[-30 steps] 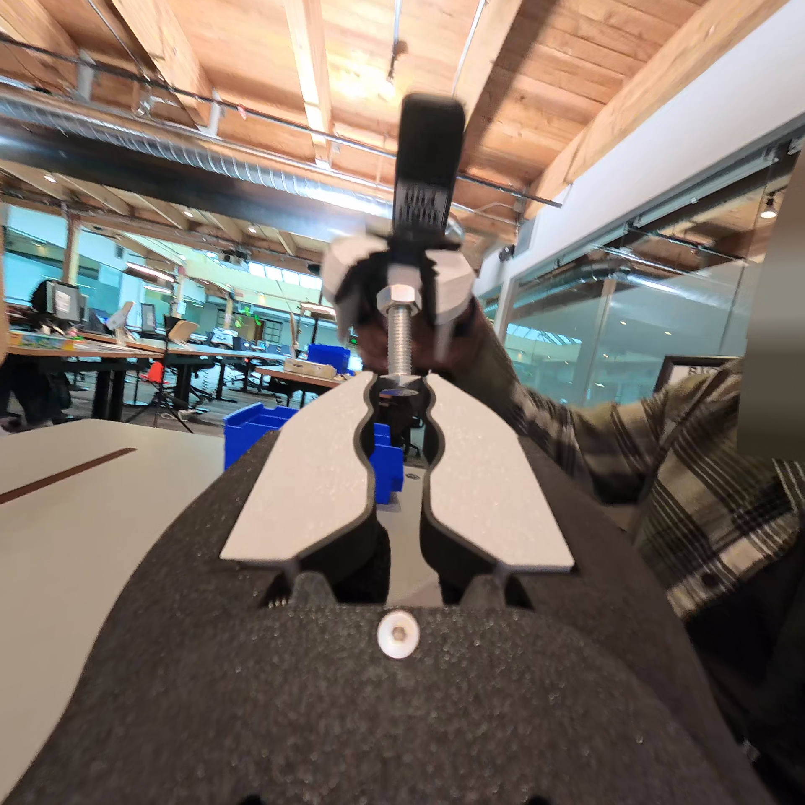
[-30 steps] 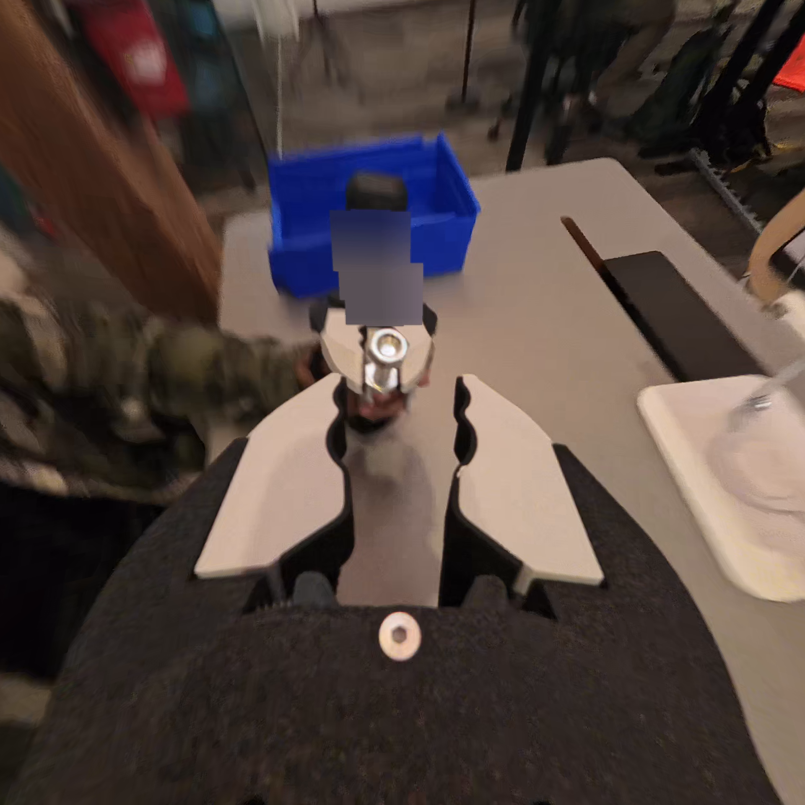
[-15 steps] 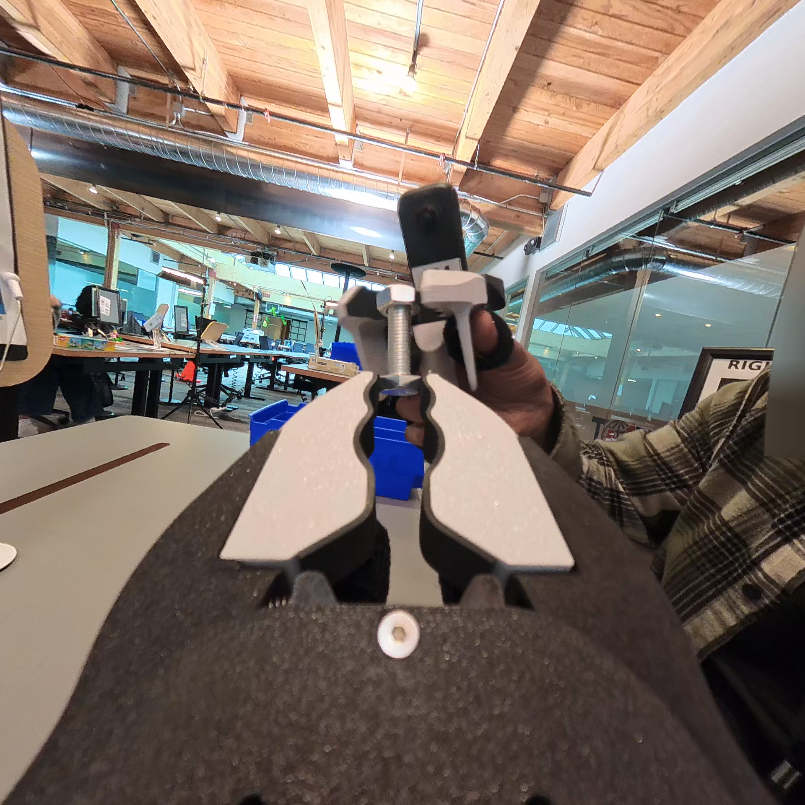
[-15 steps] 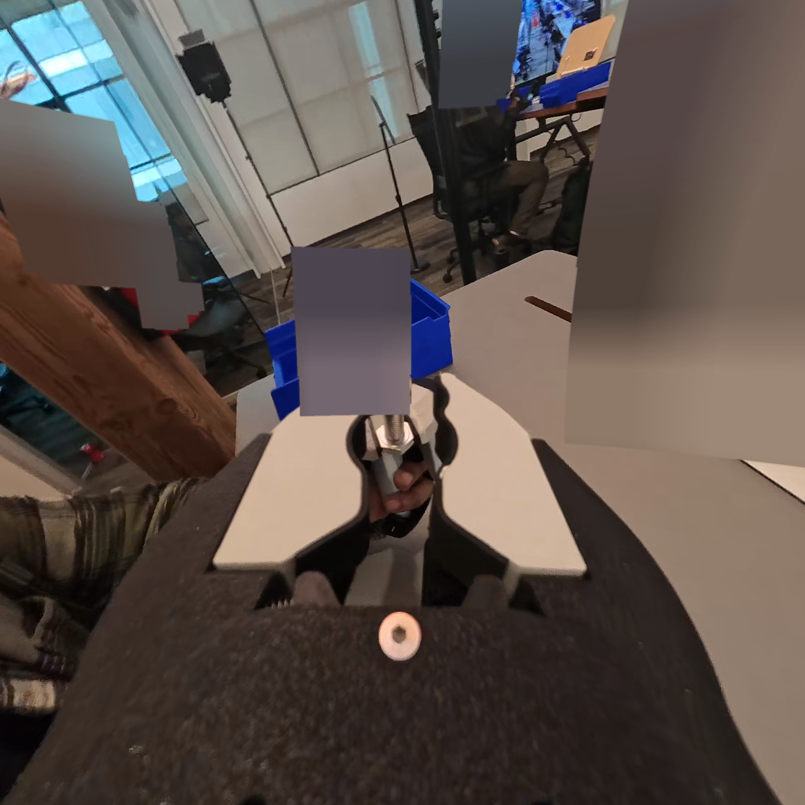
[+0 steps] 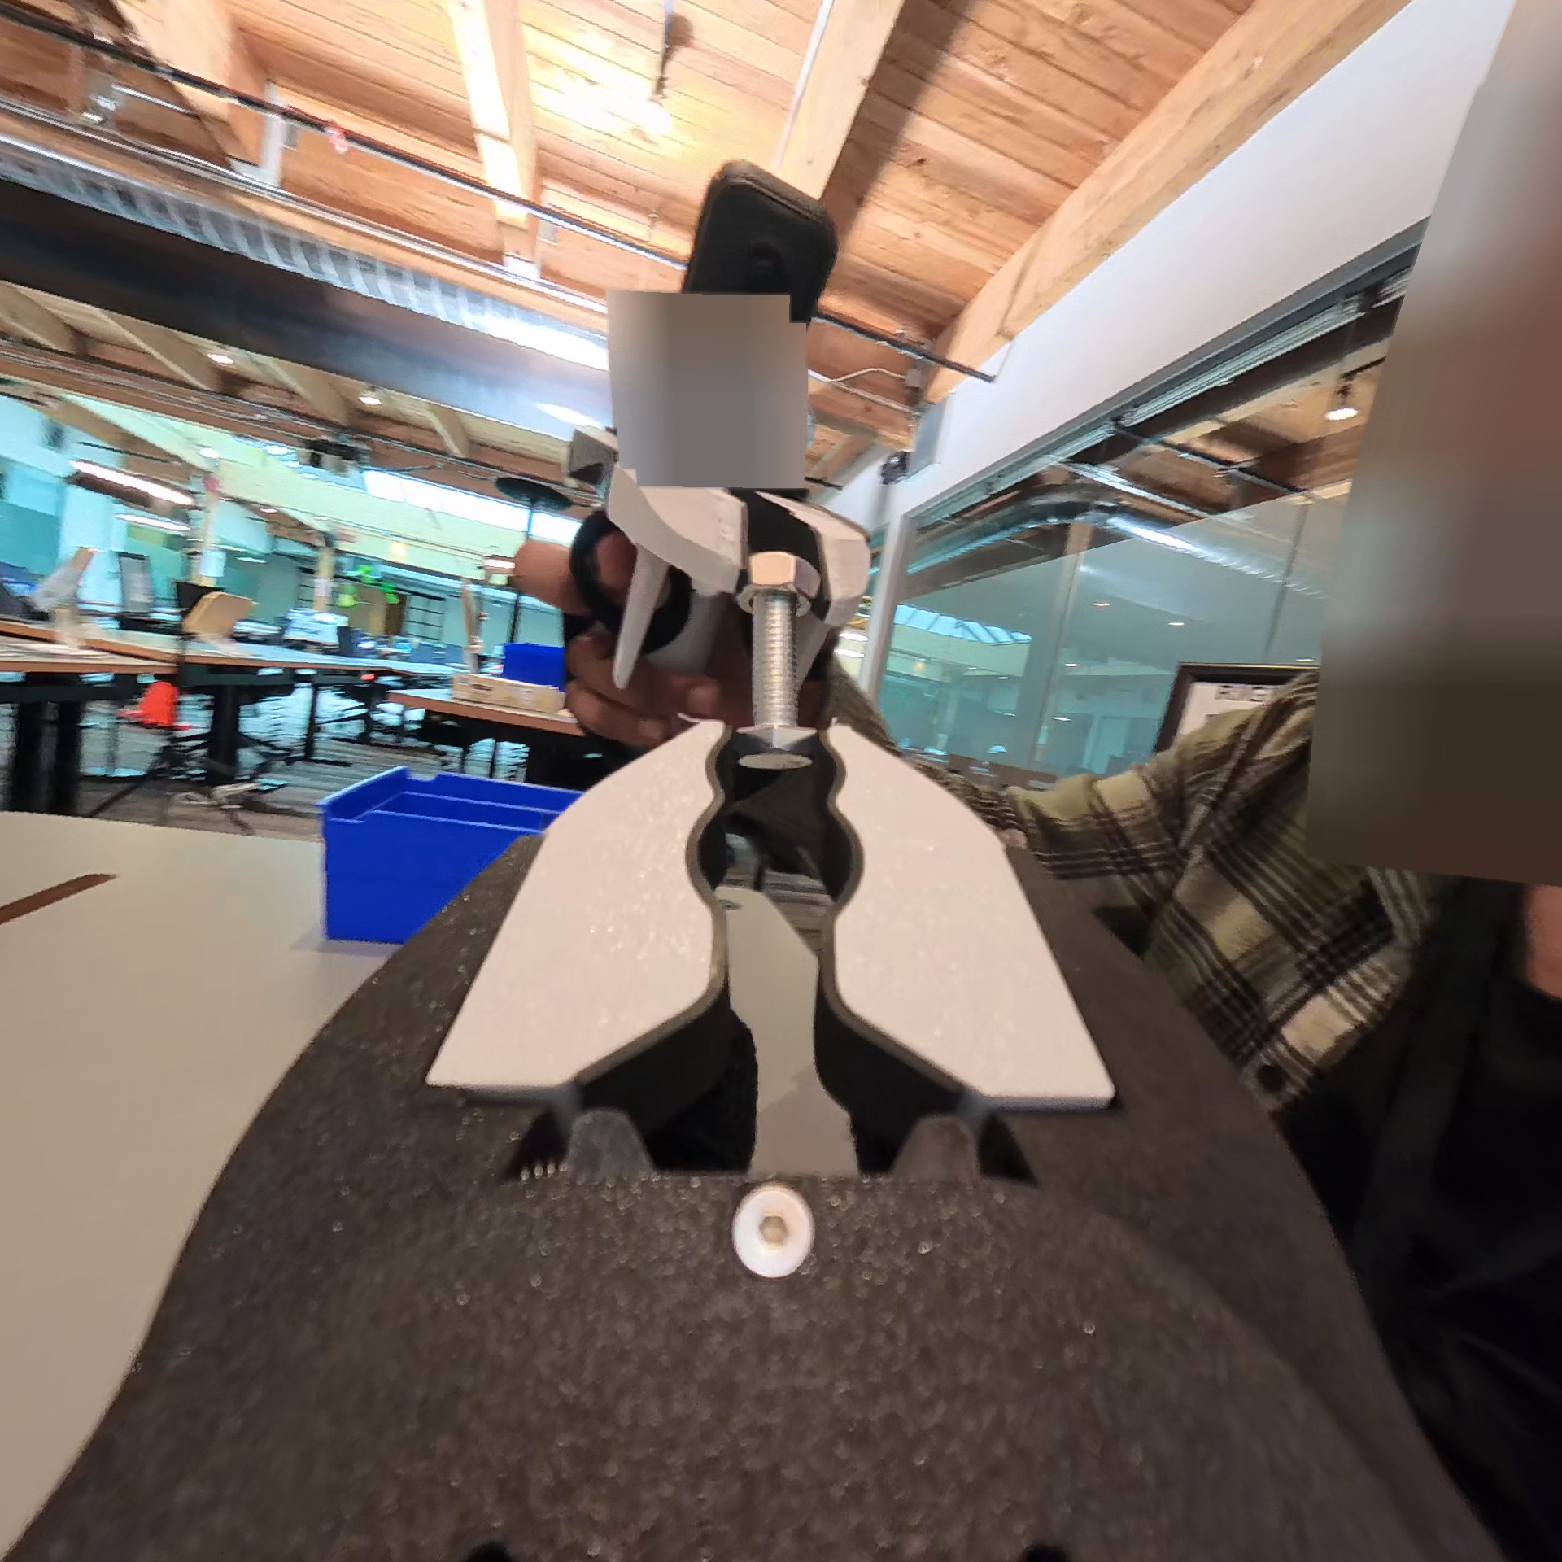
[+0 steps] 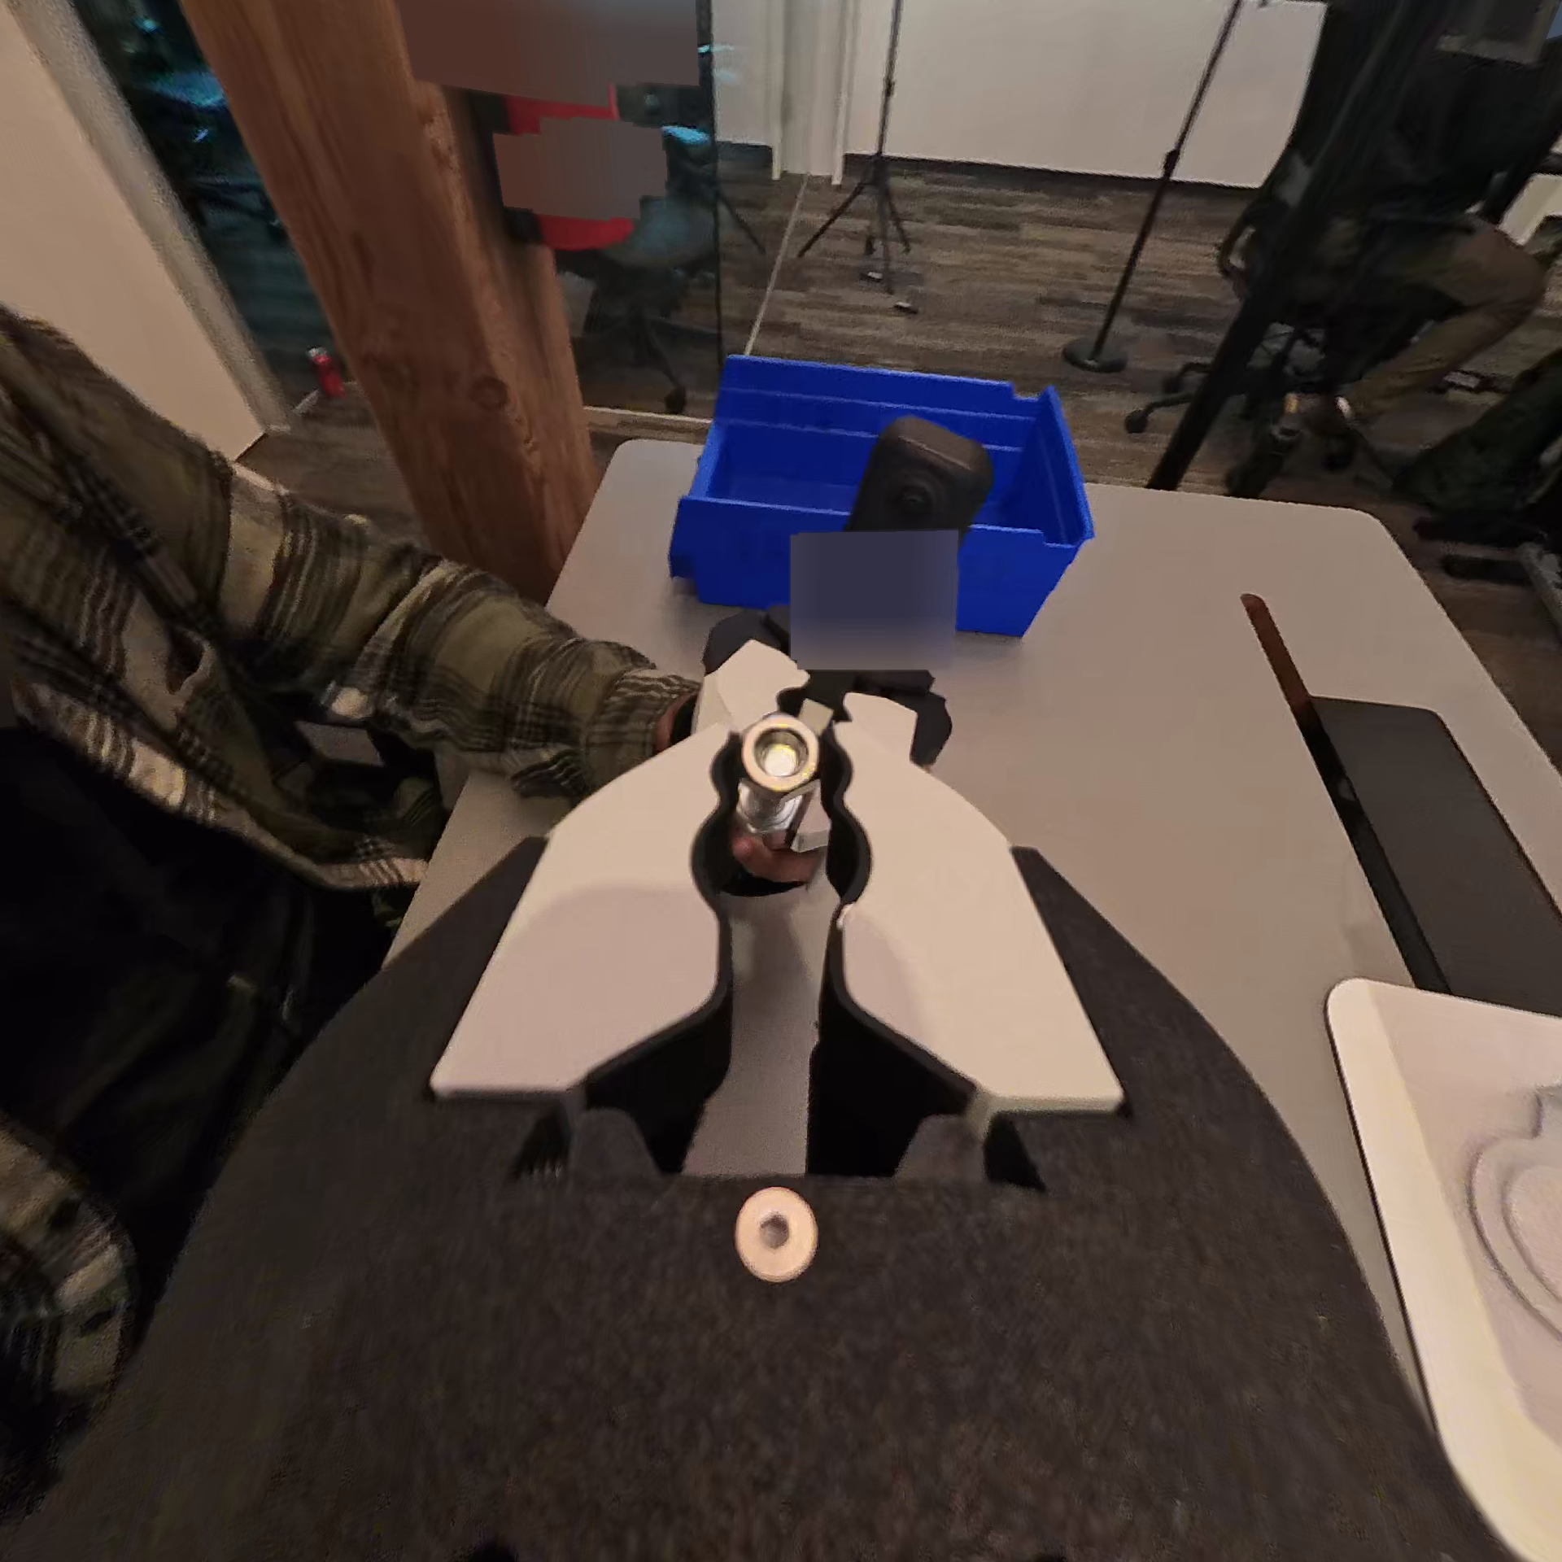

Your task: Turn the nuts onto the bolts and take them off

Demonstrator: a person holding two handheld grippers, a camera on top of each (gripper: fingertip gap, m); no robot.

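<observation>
Left gripper (image 5: 773, 748) at frame centre is pinched on the bolt's hex head, so the bolt (image 5: 773, 651) stands upright above its tips. I see the right gripper (image 5: 773, 583) coming in from the upper middle of that view, pressed onto the nut (image 5: 772, 577) at the very top of the threads. In the right wrist view I'm looking almost straight down the bolt's end, right gripper (image 6: 778, 765) closed around the nut (image 6: 779, 752), left gripper (image 6: 824, 718) just beyond it. Blue bin (image 6: 879, 499) sits on the grey table (image 6: 1141, 761) in the upper middle, a white tray (image 6: 1454, 1183) at lower right. My read: the nut is only a few threads on. If I twist while tilted off the bolt's axis, it could cross-thread and jam. Slack grip on the head lets the bolt spin along; slack grip on the nut near the end could drop it onto the table.
</observation>
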